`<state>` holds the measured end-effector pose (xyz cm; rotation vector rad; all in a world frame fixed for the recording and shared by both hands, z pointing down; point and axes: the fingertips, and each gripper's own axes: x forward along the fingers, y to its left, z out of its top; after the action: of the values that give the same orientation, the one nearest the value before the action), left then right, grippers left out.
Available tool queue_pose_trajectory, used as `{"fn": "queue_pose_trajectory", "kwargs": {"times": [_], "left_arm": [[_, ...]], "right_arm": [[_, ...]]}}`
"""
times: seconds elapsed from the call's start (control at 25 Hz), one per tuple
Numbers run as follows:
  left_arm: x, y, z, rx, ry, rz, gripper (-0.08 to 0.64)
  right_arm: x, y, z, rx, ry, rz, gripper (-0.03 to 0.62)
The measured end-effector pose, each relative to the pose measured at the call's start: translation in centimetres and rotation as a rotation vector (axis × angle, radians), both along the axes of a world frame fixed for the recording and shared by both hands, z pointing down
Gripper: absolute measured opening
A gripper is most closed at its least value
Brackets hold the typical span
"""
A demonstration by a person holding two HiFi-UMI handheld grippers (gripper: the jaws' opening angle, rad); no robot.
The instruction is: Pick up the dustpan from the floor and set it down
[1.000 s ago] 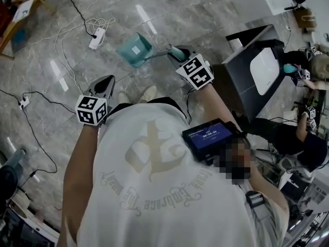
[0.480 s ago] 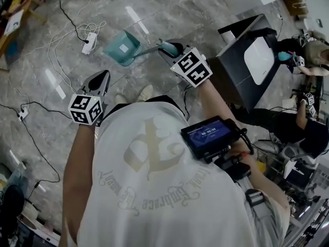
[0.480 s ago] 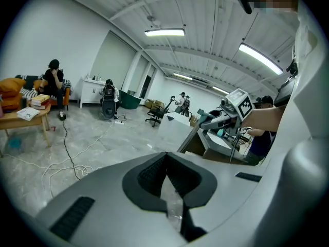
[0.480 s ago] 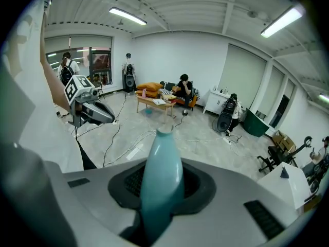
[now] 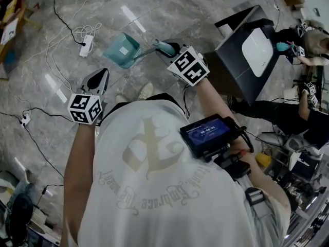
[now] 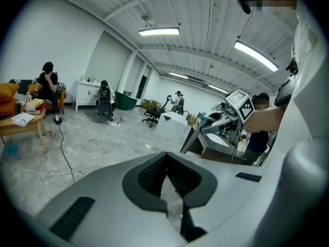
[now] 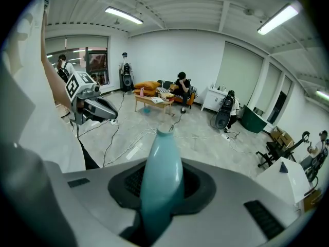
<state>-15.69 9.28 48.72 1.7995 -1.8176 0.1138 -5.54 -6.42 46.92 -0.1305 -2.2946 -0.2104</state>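
Observation:
The teal dustpan (image 5: 122, 50) hangs tilted above the grey marble floor, its pan pointing away from me. My right gripper (image 5: 165, 48) is shut on its teal handle (image 7: 162, 174), which runs up between the jaws in the right gripper view. My left gripper (image 5: 100, 78) is held apart at the left, lower in the head view. Its jaws stand together around a scrap of clear plastic (image 6: 172, 205) and it holds nothing of the task. Each gripper shows in the other's view: the right gripper (image 6: 216, 122) and the left gripper (image 7: 100, 108).
White cables and a power strip (image 5: 86, 38) lie on the floor beyond the dustpan. A dark desk with a white top (image 5: 252, 60) stands at the right, with seated people beyond it. A wooden table (image 5: 10, 19) is at the far left. My shoe (image 5: 145, 91) is below the dustpan.
Both hands have risen a little. The dustpan stays in the right gripper and has drifted slightly left in the head view.

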Motion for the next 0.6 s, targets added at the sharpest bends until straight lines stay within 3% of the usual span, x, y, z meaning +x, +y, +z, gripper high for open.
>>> {"fn": "queue_pose_trajectory", "kwargs": {"times": [0.6], "left_arm": [[0.1,0.4,0.1,0.010,0.027,0.025,0.011]], "right_arm": [[1.4,1.0,0.1,0.014,0.009,0.045,0.095]]}}
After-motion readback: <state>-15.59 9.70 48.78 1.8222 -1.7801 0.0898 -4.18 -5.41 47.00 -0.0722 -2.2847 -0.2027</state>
